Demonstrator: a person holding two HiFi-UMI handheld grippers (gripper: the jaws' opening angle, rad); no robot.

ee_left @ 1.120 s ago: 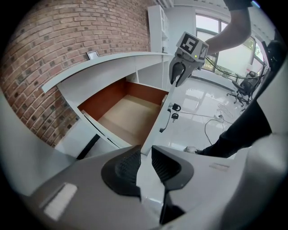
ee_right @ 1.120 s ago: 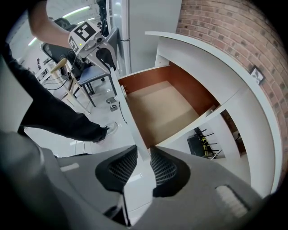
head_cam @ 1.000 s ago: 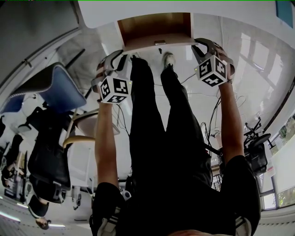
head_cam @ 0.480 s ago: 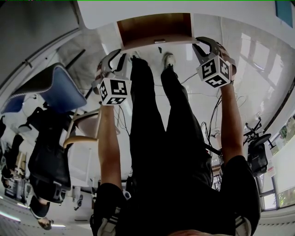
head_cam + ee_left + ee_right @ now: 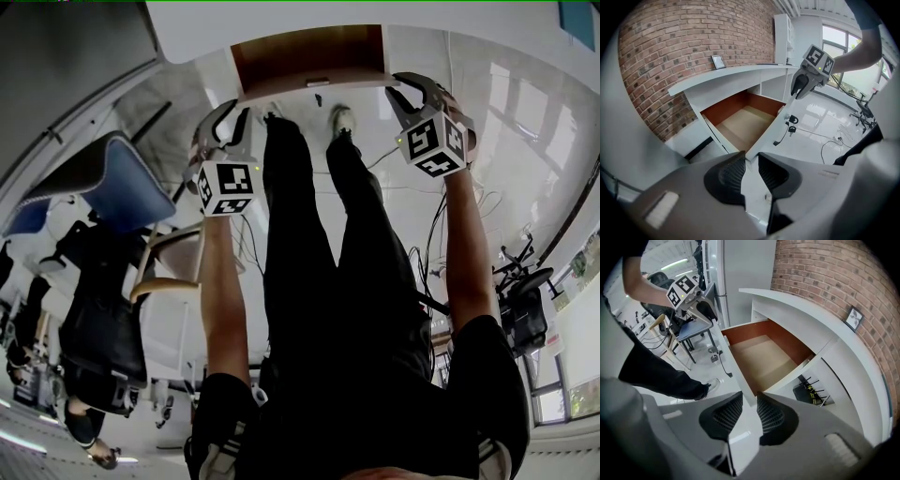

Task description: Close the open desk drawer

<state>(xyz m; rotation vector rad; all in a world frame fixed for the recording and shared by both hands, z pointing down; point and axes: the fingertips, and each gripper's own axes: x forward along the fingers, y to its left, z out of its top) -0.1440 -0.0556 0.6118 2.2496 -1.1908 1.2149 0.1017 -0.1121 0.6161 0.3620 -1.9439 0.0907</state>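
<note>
Roughly: drawer open at top centre of the head view, wood-lined, nothing in it, sticking out from under the white desk. At the left end of the drawer front sits the left gripper, and at the right end the right gripper. One per corner, likely so a push goes in square and the drawer doesn't jam sideways.

In the left gripper view the left gripper has its jaws a narrow slit apart, nothing clamped. The panel corner is right at the mouth of the slit; touching or just short, can't tell. The right gripper in its own view is the same: narrow slit, empty, panel corner at the mouth.

A black handle and keys in the lock are on the front face, with no gripper on either. Working at the ends keeps clear of them, I'd guess. Drawer not yet in; push is what's left.

Writing: none readable. Marker cubes show only black-and-white square patterns. The small framed picture on the desk top is too small to read.
</note>
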